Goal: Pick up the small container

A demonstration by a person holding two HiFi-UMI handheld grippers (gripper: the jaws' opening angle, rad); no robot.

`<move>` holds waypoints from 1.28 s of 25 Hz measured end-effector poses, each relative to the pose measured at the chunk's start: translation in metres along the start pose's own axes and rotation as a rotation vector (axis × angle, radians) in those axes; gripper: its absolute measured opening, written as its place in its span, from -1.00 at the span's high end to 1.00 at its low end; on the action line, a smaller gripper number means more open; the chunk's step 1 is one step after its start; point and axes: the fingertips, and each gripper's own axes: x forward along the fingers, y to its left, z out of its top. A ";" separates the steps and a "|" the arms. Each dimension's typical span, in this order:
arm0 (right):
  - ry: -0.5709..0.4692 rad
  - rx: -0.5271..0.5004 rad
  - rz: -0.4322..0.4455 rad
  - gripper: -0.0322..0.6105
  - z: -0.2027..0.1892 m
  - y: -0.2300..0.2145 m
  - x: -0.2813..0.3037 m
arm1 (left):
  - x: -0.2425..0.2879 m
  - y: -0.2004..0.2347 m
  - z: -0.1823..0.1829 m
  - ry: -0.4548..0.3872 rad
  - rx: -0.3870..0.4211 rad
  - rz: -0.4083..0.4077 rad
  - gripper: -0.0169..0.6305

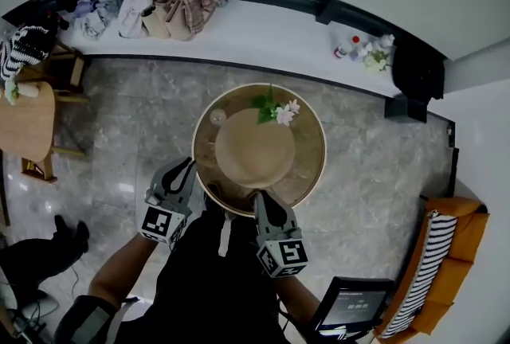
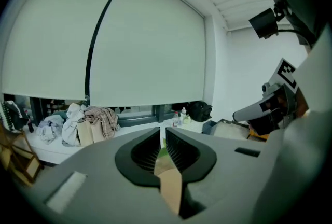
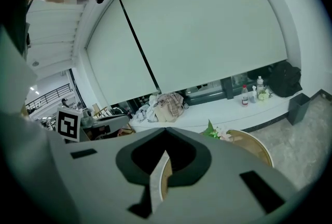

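The small container (image 1: 217, 117), a pale round cup, stands on the left part of the round wooden table (image 1: 311, 167), beside a raised tan disc (image 1: 255, 150). Pink flowers with green leaves (image 1: 275, 110) lie at the table's far side. My left gripper (image 1: 185, 167) hovers at the table's near-left edge, short of the container, its jaws together and nothing between them. My right gripper (image 1: 261, 196) is over the near edge, its jaws also closed and empty. In the left gripper view the left gripper (image 2: 162, 131) shows only a thin slit. The right gripper (image 3: 165, 130) has its tips meeting.
A white ledge along the window carries a heap of clothes (image 1: 159, 0), small bottles (image 1: 355, 48) and a black bag (image 1: 418, 68). An orange sofa with a striped cushion (image 1: 434, 255) stands at the right. A wooden side table (image 1: 24, 123) is at the left, a screen (image 1: 355, 302) near my right arm.
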 end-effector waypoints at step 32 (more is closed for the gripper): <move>0.123 0.022 -0.022 0.91 -0.116 -0.134 0.133 | 0.211 0.083 -0.302 0.466 -0.018 0.097 -0.06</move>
